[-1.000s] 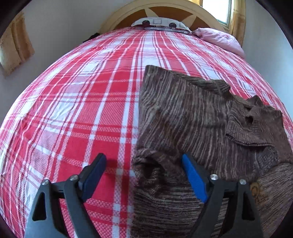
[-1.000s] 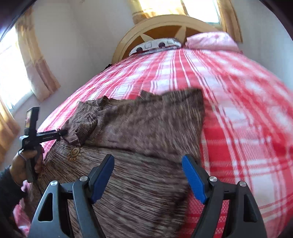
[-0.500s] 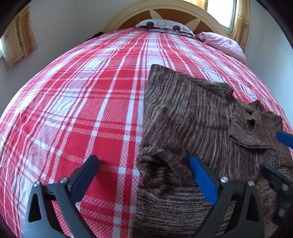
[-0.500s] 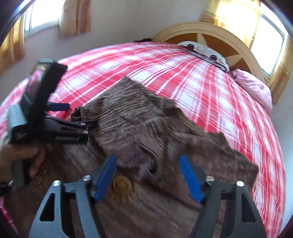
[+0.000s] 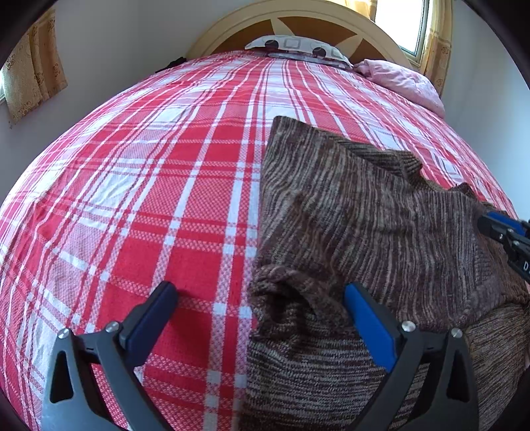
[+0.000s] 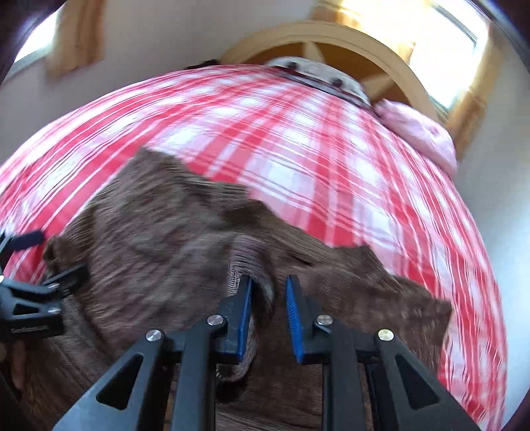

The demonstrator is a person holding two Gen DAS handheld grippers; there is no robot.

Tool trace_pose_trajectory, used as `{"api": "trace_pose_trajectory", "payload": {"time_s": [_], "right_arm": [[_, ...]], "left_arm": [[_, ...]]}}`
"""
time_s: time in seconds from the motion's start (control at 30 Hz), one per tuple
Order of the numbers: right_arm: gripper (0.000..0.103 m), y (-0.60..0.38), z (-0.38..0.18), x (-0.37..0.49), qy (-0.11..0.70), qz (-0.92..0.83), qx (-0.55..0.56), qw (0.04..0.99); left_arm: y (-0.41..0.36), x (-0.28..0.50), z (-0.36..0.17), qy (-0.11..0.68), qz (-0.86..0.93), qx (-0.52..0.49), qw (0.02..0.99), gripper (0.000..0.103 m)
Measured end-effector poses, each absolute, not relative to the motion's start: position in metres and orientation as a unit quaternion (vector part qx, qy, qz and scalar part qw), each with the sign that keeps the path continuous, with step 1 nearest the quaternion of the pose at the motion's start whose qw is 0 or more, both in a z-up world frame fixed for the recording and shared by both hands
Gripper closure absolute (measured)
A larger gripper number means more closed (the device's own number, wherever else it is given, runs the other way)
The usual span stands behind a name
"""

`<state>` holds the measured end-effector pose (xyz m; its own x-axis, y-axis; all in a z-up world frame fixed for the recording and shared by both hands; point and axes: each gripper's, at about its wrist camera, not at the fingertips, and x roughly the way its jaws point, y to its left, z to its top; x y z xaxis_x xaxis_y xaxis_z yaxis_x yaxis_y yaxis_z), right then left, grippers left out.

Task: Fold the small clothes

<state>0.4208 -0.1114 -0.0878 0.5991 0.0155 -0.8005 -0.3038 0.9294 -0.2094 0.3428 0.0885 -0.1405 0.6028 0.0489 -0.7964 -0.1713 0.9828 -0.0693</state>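
**Right jaws closing on a ridge of knit; left jaws wide at the sleeve edge**

Nearest you, your right gripper [image 6: 268,315] points steeply down over the brown sweater [image 5: 364,212], its jaws just drawn in to a narrow gap. A raised ribbed fold [image 6: 246,262] stands between the pads, pressed against the left one; the blur hides whether the right pad touches it, so treat the pinch as unfinished. Close fully before you lift, or the fold will slip out.

Your left gripper [image 5: 261,318] is angled down the same way, spread as wide as it goes and holding nothing. One finger sits over the plaid bedspread [image 5: 149,199], the other over the bunched sleeve end [image 5: 281,298].

The sweater lies partly folded on the bed's right side. Beyond it the spread is bare up to the pillows [image 5: 298,46] and headboard [image 5: 331,23].
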Motion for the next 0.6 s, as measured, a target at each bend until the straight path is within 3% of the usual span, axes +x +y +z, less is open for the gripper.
{"api": "trace_pose_trajectory", "payload": {"time_s": [0.17,0.33,0.37,0.43,0.6], "right_arm": [[0.081,-0.15,-0.097,0.427,0.449,0.057,-0.112,0.885],[0.08,-0.136,-0.07,0.39,0.394,0.178,-0.04,0.901],[0.077,-0.125,-0.068,0.386,0.395,0.218,-0.036,0.892],[0.055,-0.104,-0.072,0.384,0.411,0.278,-0.037,0.867],[0.055,-0.101,-0.109,0.402,0.479,0.199,-0.062,0.853]], "left_arm": [[0.088,0.343,-0.14,0.441,0.062,-0.068,0.893,0.0],[0.088,0.343,-0.14,0.44,0.062,-0.07,0.893,0.0],[0.089,0.343,-0.14,0.439,0.061,-0.071,0.893,0.0],[0.09,0.342,-0.14,0.438,0.059,-0.075,0.894,0.0],[0.091,0.34,-0.14,0.437,0.062,-0.077,0.894,0.0]]}}
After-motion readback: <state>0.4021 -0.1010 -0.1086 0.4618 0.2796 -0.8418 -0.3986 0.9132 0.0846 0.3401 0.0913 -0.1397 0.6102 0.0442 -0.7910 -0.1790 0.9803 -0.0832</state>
